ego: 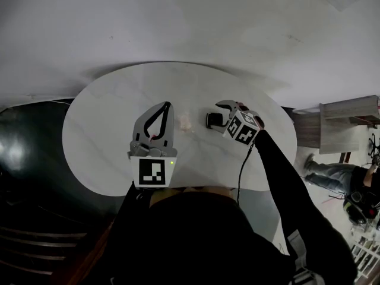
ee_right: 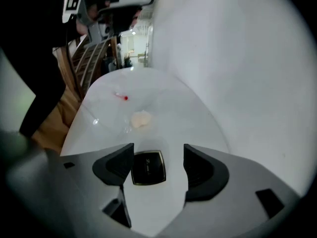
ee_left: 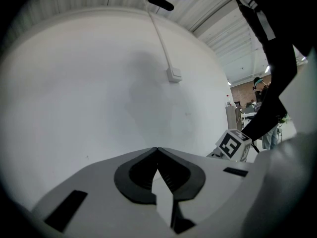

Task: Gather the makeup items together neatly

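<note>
Compact (ee_right: 147, 167), black with a gilt rim, lies flat on the white counter (ee_right: 163, 98) between the jaws of the right claw (ee_right: 158, 151). That claw is released. Its jaws stand wide apart, and the compact sits nearer the jaw at the picture's left, though I cannot tell whether they touch. In the head view the same compact (ego: 212, 120) sits just beside the right claw (ego: 222, 114), near the counter's (ego: 107, 117) middle.

A pale puff (ee_right: 140, 119) rests just beyond the compact, apart from it. Farther off is a red speck (ee_right: 126, 98) on a thin stem, too small to identify.

The left claw (ee_left: 157, 152) is clenched on nothing, tips meeting, and it points toward the bare wall. From the head view it hangs over the counter left of the puff (ego: 187, 122).

The compact looks stiff and light, with a glossy lid that will likely be slippery under hard pads. Because it lies low, the jaws probably need to come right down to the counter and close on two opposite side edges. Pressing on the lid risks it skating away. If it is hinged, squeezing across the hinge and clasp could pop it open, so the plain sides seem safer. The puff looks soft and nearly weightless, so a gentle pinch at its edge should do.
</note>
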### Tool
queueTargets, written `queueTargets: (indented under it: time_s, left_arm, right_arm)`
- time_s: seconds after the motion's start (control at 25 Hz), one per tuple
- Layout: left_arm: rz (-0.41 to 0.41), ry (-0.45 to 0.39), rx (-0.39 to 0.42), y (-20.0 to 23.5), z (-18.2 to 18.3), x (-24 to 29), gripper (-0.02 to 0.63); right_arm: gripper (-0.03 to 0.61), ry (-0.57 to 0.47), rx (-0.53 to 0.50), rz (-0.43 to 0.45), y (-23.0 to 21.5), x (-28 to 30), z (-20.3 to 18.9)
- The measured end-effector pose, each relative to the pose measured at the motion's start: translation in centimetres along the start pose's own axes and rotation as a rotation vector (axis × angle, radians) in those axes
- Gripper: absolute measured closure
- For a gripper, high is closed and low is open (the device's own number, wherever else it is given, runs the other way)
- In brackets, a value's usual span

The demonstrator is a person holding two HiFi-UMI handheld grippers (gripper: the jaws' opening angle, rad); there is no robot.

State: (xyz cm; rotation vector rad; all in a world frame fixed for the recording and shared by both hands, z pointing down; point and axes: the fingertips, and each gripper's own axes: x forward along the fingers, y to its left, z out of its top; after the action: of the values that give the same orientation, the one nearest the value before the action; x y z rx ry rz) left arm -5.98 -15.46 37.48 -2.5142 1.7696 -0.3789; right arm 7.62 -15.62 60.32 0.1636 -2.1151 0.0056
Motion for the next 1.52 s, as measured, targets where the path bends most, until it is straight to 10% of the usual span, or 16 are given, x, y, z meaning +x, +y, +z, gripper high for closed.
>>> queueTargets:
  time_s: [0.36,0.8,1.52]
  left_arm:
    - [0.004,-0.043,0.003,0.7,1.6,-0.5,0.597]
    - [-0.007,-0.095,0.048,0.8,4.0,-1.6,0.597]
    - [-0.001,-0.104,0.049,0.8,4.1,-3.1,0.597]
  right_arm:
    - [0.344,-0.541,0.399,-0.431,-3.1,-9.8,10.6]
    - [0.498,-0.909,0.438,-0.739,-2.8,-21.4,15.8]
    - [0.552,-0.965,0.368,-0.705,0.0,-22.8,19.1]
